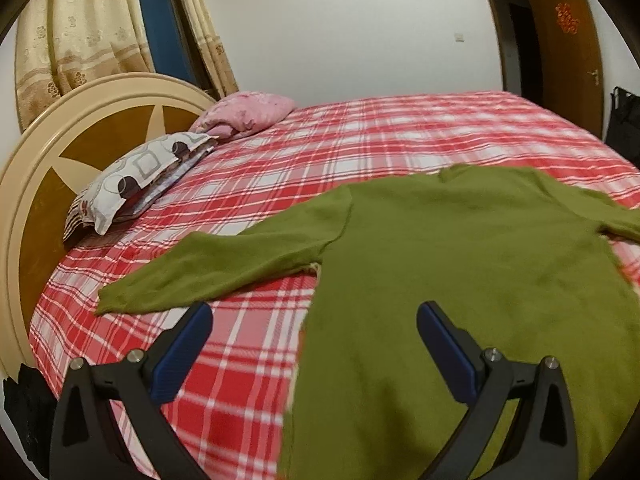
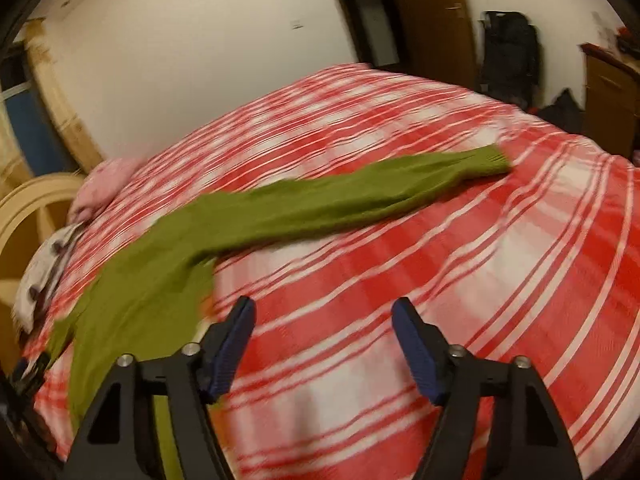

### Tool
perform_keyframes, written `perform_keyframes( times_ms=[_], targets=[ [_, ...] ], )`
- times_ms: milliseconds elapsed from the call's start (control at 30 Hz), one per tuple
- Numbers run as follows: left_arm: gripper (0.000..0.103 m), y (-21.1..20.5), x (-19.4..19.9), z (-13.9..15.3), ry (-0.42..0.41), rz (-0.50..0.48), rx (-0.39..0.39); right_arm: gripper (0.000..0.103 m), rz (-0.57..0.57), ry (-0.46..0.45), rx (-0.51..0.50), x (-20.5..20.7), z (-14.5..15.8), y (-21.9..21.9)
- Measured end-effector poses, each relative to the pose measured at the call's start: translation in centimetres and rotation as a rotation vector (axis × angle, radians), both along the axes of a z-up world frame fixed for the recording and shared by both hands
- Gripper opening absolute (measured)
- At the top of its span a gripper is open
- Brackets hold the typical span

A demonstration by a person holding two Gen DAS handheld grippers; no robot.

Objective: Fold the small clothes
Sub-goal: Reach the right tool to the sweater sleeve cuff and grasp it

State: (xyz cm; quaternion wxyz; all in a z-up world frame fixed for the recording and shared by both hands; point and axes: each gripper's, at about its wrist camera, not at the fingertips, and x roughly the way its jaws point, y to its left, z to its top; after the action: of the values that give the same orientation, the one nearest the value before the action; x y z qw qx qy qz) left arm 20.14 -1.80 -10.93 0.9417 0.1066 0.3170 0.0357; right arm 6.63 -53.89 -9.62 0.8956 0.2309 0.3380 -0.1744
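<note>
A green long-sleeved sweater [image 1: 460, 264] lies flat on the red and white plaid bed [image 1: 248, 360], both sleeves spread out. My left gripper [image 1: 314, 316] is open and empty, hovering over the sweater's left body edge below the left sleeve [image 1: 224, 264]. In the right wrist view the sweater's body [image 2: 140, 296] is at the left and its right sleeve [image 2: 340, 200] stretches out to the right. My right gripper [image 2: 323, 312] is open and empty above bare bedsheet [image 2: 460, 260], just right of the sweater's body.
A patterned pillow [image 1: 136, 180] and a pink pillow [image 1: 248, 114] lie by the round headboard [image 1: 52, 152] at the left. Curtains [image 1: 80, 32] hang behind. A wooden door [image 1: 568, 40] and a dark bag [image 2: 508, 56] stand beyond the bed's far side.
</note>
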Motion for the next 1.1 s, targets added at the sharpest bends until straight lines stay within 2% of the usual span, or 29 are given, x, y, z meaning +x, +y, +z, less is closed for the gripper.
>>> perform_keyframes(
  times_ms=[167,233,333,467,600,667,700,733,800,900,1100],
  targets=[
    [0.103,0.9,3.7,-2.1,0.046,0.058,0.020,0.061,-0.123,-0.011,0.079,2.2,-0.6,-6.9],
    [0.103,1.1,4.8,-2.8,0.060,0.077,0.024,0.054,-0.170,0.000,0.106,3.1,-1.2,-9.3],
    [0.103,1.5,5.8,-3.9,0.087,0.095,0.010,0.052,-0.248,0.015,0.166,4.4,-2.7,-12.8],
    [0.103,1.8,6.6,-5.3,0.134,0.098,-0.024,0.052,-0.328,0.048,0.197,5.2,-4.4,-15.6],
    [0.103,1.6,6.6,-5.4,0.131,0.090,-0.030,0.048,-0.369,0.067,0.182,6.6,-5.5,-17.4],
    [0.103,1.4,6.5,-5.5,0.126,0.080,-0.025,0.041,-0.376,0.059,0.179,7.4,-5.7,-18.2],
    [0.103,1.4,6.6,-5.5,0.123,0.077,-0.024,0.024,-0.383,0.055,0.185,7.6,-5.8,-18.6],
    [0.103,1.4,6.5,-5.5,0.122,0.073,-0.028,0.011,-0.386,0.053,0.189,7.8,-5.8,-18.9],
    [0.103,1.5,6.7,-5.5,0.128,0.067,-0.040,0.009,-0.372,0.040,0.186,8.2,-5.5,-19.0],
    [0.103,1.9,6.9,-5.7,0.140,0.063,-0.072,0.008,-0.309,0.018,0.105,9.4,-3.3,-17.1],
    [0.103,1.7,6.9,-5.9,0.139,0.060,-0.074,0.007,-0.104,-0.045,-0.033,13.5,2.1,-10.2]
  ],
)
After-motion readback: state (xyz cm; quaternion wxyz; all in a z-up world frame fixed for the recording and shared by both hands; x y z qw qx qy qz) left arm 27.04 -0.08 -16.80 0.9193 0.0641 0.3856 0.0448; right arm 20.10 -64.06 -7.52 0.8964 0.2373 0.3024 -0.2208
